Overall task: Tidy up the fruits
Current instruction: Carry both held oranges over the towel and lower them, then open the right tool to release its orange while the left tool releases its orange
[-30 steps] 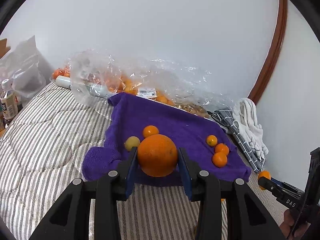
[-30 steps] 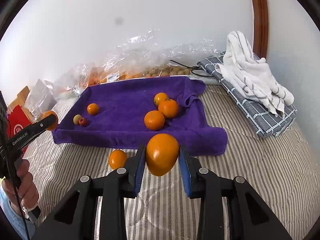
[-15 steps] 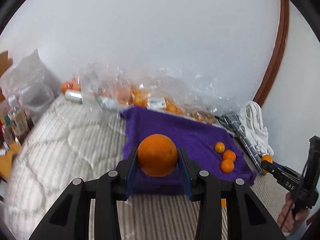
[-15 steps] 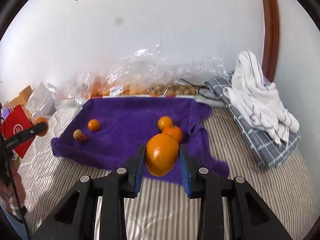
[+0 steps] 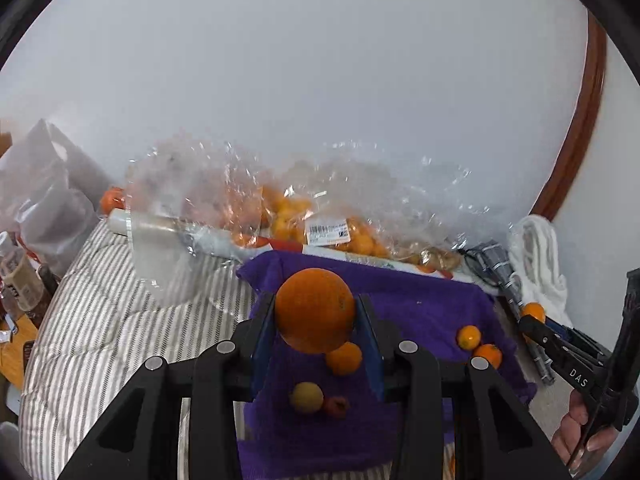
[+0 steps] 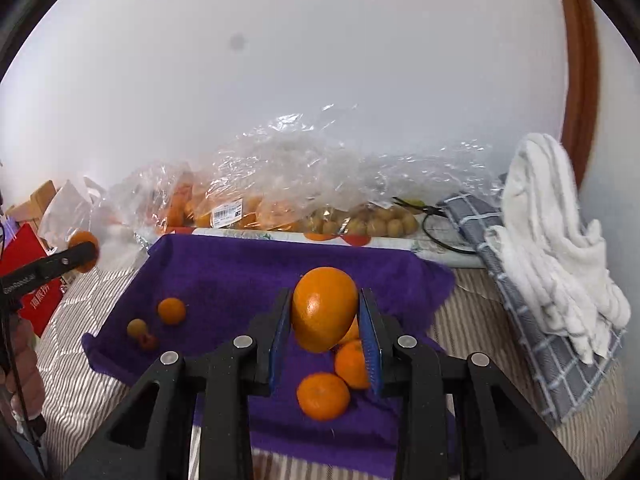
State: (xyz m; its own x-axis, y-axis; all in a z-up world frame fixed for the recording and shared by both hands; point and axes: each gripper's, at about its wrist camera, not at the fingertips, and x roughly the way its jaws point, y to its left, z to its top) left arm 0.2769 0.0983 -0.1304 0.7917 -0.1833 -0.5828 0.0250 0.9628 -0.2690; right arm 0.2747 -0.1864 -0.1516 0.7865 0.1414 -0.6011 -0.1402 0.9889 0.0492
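My left gripper is shut on a large orange and holds it above the left part of the purple towel. Below it lie a small tangerine, a yellow fruit and a small red fruit. My right gripper is shut on another large orange above the towel's right part, over tangerines. The right gripper shows at the left wrist view's right edge.
Clear plastic bags of oranges and small brown fruits lie along the wall behind the towel. White and grey checked cloths lie right. Bottles and a red bag stand left of the striped bedding.
Both grippers have risen and moved forward over the purple towel, each still holding its orange. The fruits on the towel now lie beneath the fingers.
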